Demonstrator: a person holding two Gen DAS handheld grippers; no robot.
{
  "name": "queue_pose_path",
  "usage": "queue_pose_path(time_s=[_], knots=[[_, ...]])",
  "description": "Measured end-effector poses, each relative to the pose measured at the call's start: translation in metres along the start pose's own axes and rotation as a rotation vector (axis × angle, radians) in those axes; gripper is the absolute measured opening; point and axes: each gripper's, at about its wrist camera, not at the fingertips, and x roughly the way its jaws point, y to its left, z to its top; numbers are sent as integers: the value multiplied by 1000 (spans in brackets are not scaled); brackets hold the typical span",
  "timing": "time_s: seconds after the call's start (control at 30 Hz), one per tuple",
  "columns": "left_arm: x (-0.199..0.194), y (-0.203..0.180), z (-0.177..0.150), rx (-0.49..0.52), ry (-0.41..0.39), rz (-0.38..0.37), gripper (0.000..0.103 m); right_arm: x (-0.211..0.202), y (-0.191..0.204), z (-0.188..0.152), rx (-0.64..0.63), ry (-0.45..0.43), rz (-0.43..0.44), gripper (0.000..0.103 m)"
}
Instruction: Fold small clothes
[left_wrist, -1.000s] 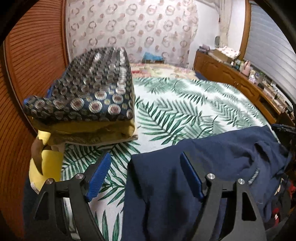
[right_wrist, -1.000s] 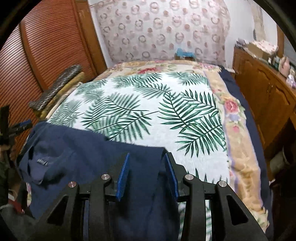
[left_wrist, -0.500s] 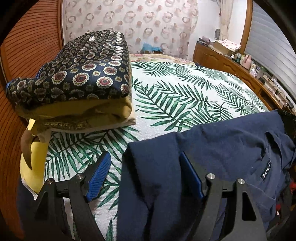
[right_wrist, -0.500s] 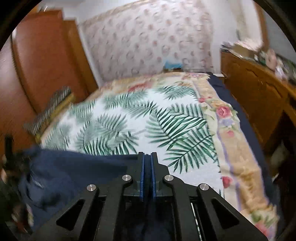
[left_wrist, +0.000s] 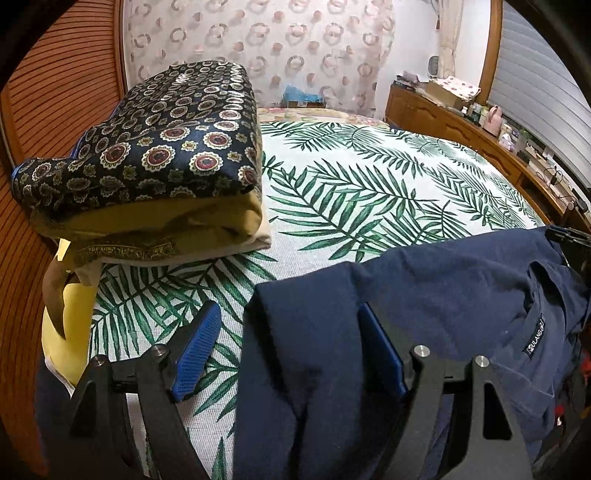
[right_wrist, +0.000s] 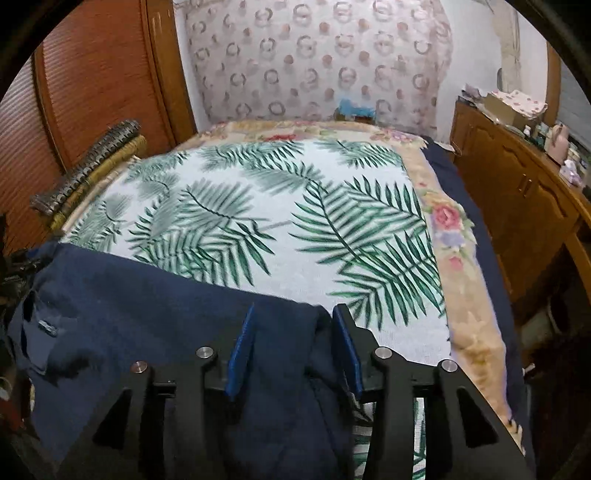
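A navy blue garment (left_wrist: 424, 295) lies across the near edge of the bed; it also shows in the right wrist view (right_wrist: 147, 295). My left gripper (left_wrist: 291, 350) is open, its jaws wide apart astride the garment's left corner. My right gripper (right_wrist: 291, 347) is open, its blue pads (right_wrist: 240, 350) either side of the garment's right corner. A small label (left_wrist: 535, 338) shows on the cloth near a pocket. The cloth lies slack between both pairs of fingers.
A stack of folded clothes (left_wrist: 147, 166), a patterned navy piece on top of yellow ones, sits at the bed's left edge; it also shows far left in the right wrist view (right_wrist: 88, 166). The palm-leaf bedspread (right_wrist: 295, 221) covers the bed. A wooden dresser (right_wrist: 517, 184) stands at right.
My right gripper, shut half a second ago, has opened around the garment corner. The left gripper has stayed open and has moved lower and forward over the left corner.
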Motion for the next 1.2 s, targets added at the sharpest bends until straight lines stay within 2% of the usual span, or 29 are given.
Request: queue_pose_path(time_s=[0.13, 0.33, 0.43, 0.53, 0.6, 0.63, 0.67, 0.8, 0.87, 0.97, 1.07, 1.2], knots=[[1, 0, 0, -1, 0, -2, 78, 11, -2, -1, 16, 35, 14, 49], [1, -1, 0, 5, 3, 4, 79, 8, 7, -4, -12, 39, 58, 50], [1, -1, 0, 6, 6, 3, 79, 7, 13, -9, -43, 41, 50, 50], [3, -2, 2, 3, 14, -6, 80, 5, 13, -11, -33, 40, 70, 39], [3, -2, 4, 5, 23, -5, 80, 5, 12, -11, -24, 51, 73, 23], [3, -1, 4, 2, 22, -3, 74, 4, 12, -11, -25, 59, 83, 21], [2, -1, 5, -5, 16, -10, 62, 4, 13, -11, -29, 64, 97, 18], [-1, 0, 6, -19, 17, -61, 37, 1, 18, -12, -45, 63, 97, 14], [-2, -1, 5, -26, 23, -104, 18, -2, 19, -13, -38, 49, 112, 12], [-17, -9, 2, -9, -15, -98, 14, -17, 19, -16, 8, -14, 218, 11], [-46, -17, 2, -14, -87, -117, 14, -41, 20, -19, 36, -76, 254, 11], [-104, -29, 4, -9, -211, -143, 13, -83, 20, -21, 54, -163, 298, 11]])
